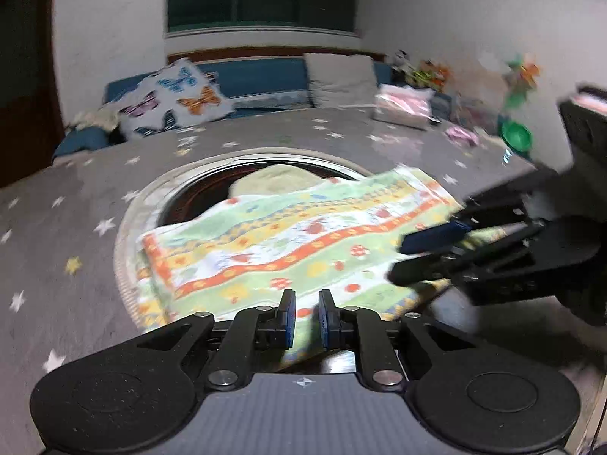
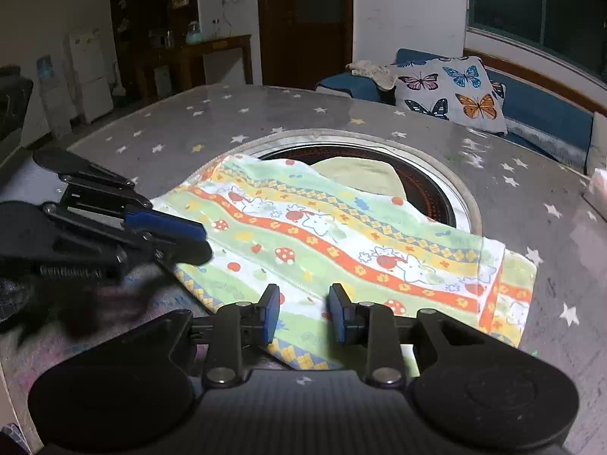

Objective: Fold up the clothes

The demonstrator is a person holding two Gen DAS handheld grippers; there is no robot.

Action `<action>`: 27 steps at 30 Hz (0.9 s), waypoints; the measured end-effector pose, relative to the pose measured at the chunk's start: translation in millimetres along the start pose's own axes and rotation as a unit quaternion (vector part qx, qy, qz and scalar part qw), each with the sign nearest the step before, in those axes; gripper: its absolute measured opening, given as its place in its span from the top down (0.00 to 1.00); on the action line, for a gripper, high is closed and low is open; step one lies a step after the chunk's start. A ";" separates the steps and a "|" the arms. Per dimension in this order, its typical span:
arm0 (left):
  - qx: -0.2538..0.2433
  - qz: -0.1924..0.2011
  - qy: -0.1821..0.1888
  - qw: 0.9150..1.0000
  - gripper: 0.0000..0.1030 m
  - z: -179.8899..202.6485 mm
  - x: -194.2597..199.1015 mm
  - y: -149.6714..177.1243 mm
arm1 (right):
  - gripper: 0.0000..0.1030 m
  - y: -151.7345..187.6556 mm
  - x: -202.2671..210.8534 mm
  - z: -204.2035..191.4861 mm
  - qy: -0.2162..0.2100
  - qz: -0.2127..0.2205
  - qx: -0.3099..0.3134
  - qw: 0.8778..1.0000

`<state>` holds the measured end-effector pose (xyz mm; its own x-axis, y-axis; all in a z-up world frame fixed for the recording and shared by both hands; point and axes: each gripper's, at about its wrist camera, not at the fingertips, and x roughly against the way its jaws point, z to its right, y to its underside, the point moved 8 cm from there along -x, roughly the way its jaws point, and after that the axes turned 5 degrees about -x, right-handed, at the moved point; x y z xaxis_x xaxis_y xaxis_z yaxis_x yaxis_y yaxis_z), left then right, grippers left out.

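A colourful folded towel (image 1: 288,242) with mushroom and star patterns lies on the grey star-print table, partly over a round recess (image 1: 182,197). It also shows in the right wrist view (image 2: 341,250). My left gripper (image 1: 306,316) is open at the towel's near edge, its blue pads apart and holding nothing. It also shows in the right wrist view (image 2: 178,239), at the towel's left edge. My right gripper (image 2: 303,313) is open over the towel's near edge. It also shows in the left wrist view (image 1: 425,250), at the towel's right side.
A pale cloth (image 2: 360,178) lies in the dark round recess (image 2: 436,189) behind the towel. A butterfly cushion (image 2: 451,91) and blue sofa stand beyond the table. Pink packets (image 1: 404,108) and a green object (image 1: 516,134) sit at the far right.
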<state>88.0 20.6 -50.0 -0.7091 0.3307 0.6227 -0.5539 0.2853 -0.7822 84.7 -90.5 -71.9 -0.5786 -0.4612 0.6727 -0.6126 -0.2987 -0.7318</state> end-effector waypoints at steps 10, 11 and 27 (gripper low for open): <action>0.083 -0.008 -0.024 0.996 0.89 -46.4 12.7 15.1 | 0.65 8.9 21.9 44.0 0.027 0.009 -0.082 0.996; 0.078 -0.009 -0.033 0.996 0.89 -46.2 12.7 12.6 | 0.65 10.4 23.5 49.2 0.033 0.008 -0.092 0.995; 0.082 -0.025 -0.066 0.994 0.88 -83.1 -18.7 -12.4 | 0.68 -11.4 26.4 81.8 0.062 0.032 -0.133 0.989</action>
<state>144.3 85.6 -50.4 -0.7245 0.1953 0.6610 -0.6453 0.1448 -0.7500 120.4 -167.6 -54.8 -0.6725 -0.3622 0.6454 -0.6822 -0.0346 -0.7303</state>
